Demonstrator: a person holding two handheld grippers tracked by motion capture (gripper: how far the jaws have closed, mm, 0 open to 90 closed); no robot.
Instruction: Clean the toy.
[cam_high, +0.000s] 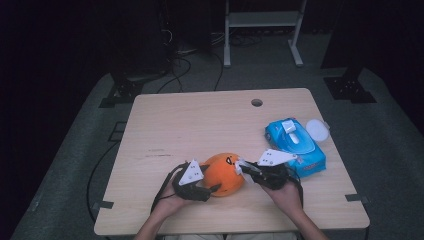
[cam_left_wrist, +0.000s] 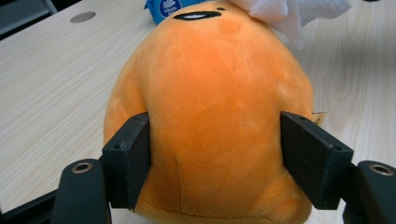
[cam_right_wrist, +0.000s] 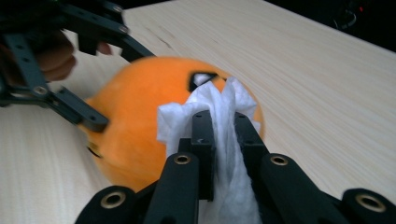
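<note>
1. Orange plush toy (cam_high: 225, 174) lying on the wooden table (cam_high: 200, 120) near its front edge, between both hands, clamped at its base by the left gripper (cam_left_wrist: 215, 154); pads pressed into the fabric on either side. Judged the biggest risk: toy squirming or rolling out under wiping pressure, since soft stuffing gives way and the grip sits low on a rounded body.
2. Blue wet-wipe pack (cam_high: 295, 145) just right of the right hand, flap up, round white lid (cam_high: 317, 130) beside it. Possible trouble: elbow or trailing cable nudging it toward the table's right edge; remaining wipes drying out with the flap left open.
3. Right gripper (cam_right_wrist: 224, 135) pinched tight on a bunched white wipe (cam_right_wrist: 210, 107), pressed against the toy's upper side by the black face marking (cam_right_wrist: 201, 79). Likely hazards: wipe slipping out through the narrow pinch, or hard jaw tips dragging on the plush rather than the cloth.
4. Writing: round white logo on the pack in the left gripper view (cam_left_wrist: 169, 6), lettering too small and cropped to read. Small tag at the toy's side (cam_left_wrist: 319, 117), illegible.
</note>
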